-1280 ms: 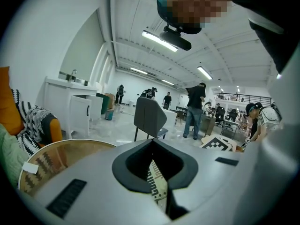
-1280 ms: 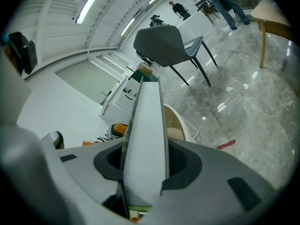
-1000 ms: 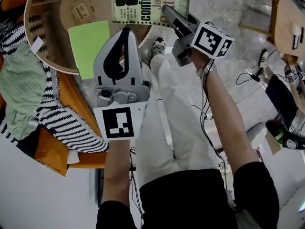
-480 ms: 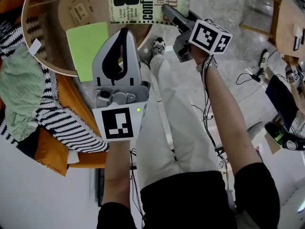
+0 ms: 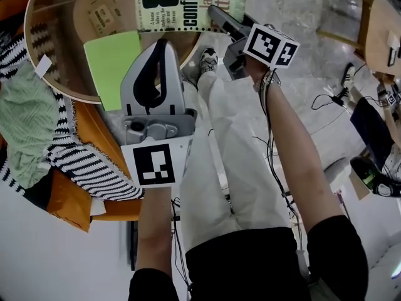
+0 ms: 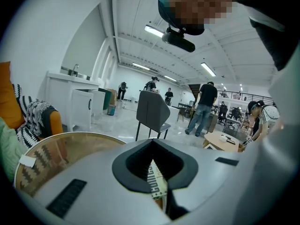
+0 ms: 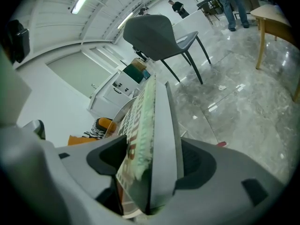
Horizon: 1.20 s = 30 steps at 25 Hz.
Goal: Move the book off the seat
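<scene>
The book point(image 5: 188, 5), with a cream and green cover in big black print, lies on the round glass-topped table point(image 5: 56, 74) at the top of the head view. My right gripper point(image 5: 216, 14) reaches to the book's right edge. In the right gripper view the book point(image 7: 140, 135) stands between the jaws, leaning on the right finger point(image 7: 164, 125) with a gap on the other side; the jaws are opening. My left gripper point(image 5: 164, 42) hovers by the table's near rim, shut on nothing, and the book point(image 6: 157, 184) shows through the gap behind its fingers.
A light green sheet point(image 5: 116, 61) lies on the table's near part. An orange sofa point(image 5: 75, 199) with a striped cloth point(image 5: 81, 162) and a green cloth point(image 5: 25, 118) is at left. My white-trousered legs point(image 5: 232, 168) stand below. Wooden stools point(image 5: 376, 24) are at right, a grey chair point(image 7: 159, 36) beyond.
The book and table have slid a little left in the head view. My right gripper stays at the book's edge, its marker cube shifted slightly left. The left gripper has barely moved.
</scene>
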Each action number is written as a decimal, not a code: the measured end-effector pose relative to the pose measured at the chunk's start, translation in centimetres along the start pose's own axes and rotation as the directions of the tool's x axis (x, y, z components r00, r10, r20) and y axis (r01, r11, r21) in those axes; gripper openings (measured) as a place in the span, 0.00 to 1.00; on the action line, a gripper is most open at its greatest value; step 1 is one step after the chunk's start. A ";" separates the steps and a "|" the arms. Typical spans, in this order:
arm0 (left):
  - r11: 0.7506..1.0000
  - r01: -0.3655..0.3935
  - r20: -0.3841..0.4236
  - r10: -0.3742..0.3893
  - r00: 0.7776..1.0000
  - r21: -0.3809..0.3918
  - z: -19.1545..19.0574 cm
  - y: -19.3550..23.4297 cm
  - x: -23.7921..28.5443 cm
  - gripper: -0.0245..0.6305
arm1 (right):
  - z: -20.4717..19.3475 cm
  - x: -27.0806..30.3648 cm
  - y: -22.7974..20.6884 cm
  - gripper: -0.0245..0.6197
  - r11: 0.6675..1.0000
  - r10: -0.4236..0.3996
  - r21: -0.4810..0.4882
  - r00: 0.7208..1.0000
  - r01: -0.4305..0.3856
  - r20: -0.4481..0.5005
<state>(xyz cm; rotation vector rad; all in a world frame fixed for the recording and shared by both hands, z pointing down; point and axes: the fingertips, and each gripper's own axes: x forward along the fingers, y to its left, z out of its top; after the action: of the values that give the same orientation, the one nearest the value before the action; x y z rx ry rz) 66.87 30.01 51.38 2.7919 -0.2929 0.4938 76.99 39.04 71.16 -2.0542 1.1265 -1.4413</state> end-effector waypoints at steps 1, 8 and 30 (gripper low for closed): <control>1.000 0.002 -0.001 -0.002 1.000 0.001 -0.1 0.0 0.0 0.05 | -0.1 0.1 -0.2 0.50 1.000 -0.003 0.003 1.000 0.003 -0.001; 1.000 0.004 -0.004 -0.004 1.000 -0.004 -0.6 0.5 0.4 0.05 | -0.7 1.1 -1.9 0.55 0.998 -0.060 0.007 0.998 0.060 -0.008; 1.000 0.016 -0.010 -0.016 1.000 -0.011 -1.5 2.4 -0.8 0.05 | -1.0 3.3 -1.2 0.58 0.954 -0.254 -0.151 0.966 0.258 0.044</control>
<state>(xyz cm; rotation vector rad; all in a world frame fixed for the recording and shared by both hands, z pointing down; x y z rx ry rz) 65.06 28.38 53.06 2.7782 -0.2704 0.5008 77.02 37.27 74.39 -2.3952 1.0207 -1.4812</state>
